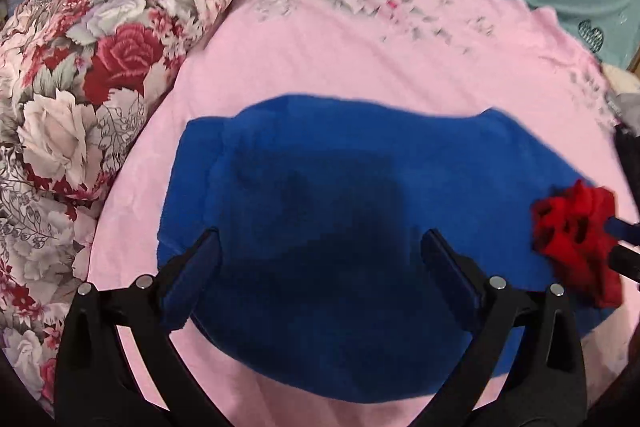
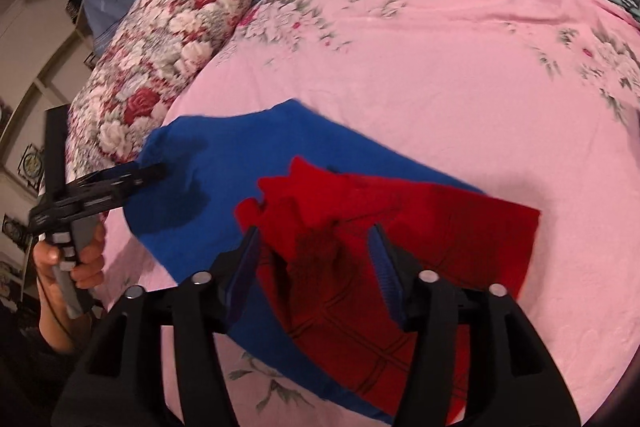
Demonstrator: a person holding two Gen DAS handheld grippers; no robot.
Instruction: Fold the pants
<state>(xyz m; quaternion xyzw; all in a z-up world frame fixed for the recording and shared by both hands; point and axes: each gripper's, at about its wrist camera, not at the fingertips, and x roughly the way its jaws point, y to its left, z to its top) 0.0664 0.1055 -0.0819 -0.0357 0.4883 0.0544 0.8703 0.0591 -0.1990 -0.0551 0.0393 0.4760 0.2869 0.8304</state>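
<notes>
Two handheld grippers worked over a bed covered by a pink sheet [image 2: 440, 99]. The right gripper [image 2: 316, 263] stood with its fingers spread apart, a bunched edge of the red pants [image 2: 400, 267] lying loose between them; the blue pads did not press on the cloth. The red pants lay partly across a blue cloth [image 1: 340, 207] spread flat on the sheet. The left gripper [image 1: 320, 255], held in a person's hand [image 2: 76, 259], hovered over the blue cloth with its fingers wide and nothing between them. A rolled floral quilt [image 1: 88, 67] lay beside the blue cloth. No readable writing or labels appeared.
</notes>
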